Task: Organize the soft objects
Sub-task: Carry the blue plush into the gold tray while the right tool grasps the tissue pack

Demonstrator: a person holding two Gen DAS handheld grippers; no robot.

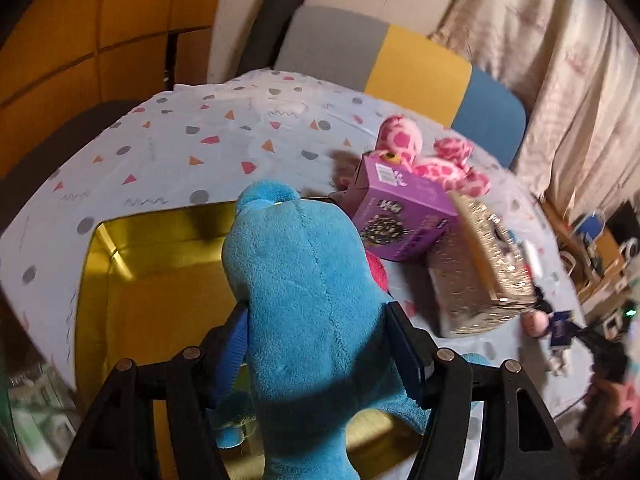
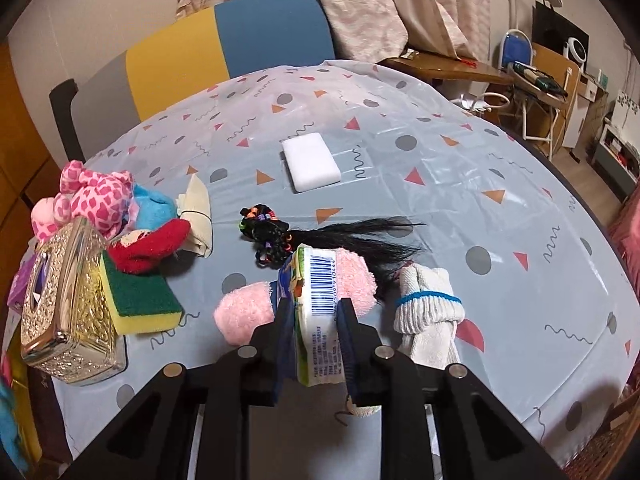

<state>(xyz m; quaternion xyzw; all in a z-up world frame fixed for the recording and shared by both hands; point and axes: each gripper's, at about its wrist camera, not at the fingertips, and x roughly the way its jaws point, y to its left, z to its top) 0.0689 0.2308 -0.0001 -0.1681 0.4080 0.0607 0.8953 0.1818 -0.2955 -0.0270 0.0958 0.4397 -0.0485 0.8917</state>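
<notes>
My left gripper (image 1: pixel 316 344) is shut on a blue plush toy (image 1: pixel 304 280) and holds it over an open gold box (image 1: pixel 160 300). My right gripper (image 2: pixel 314 332) is shut on the paper label (image 2: pixel 318 312) of a pink fluffy pair of socks (image 2: pixel 248 312) that lies on the table. A pink spotted plush (image 2: pixel 96 200), a blue and red plush (image 2: pixel 156 236), a cream cloth roll (image 2: pixel 198 216), a white sock bundle (image 2: pixel 430 312), a black hair piece (image 2: pixel 320 236) and a white sponge (image 2: pixel 310 162) lie on the patterned tablecloth (image 2: pixel 440 184).
A glittery tissue box (image 2: pixel 64 312) and a green and yellow scouring sponge (image 2: pixel 140 300) stand at the left. A purple carton (image 1: pixel 400 216) leans on the tissue box. A grey, yellow and blue chair (image 2: pixel 208 48) stands behind the table. Furniture is at the right.
</notes>
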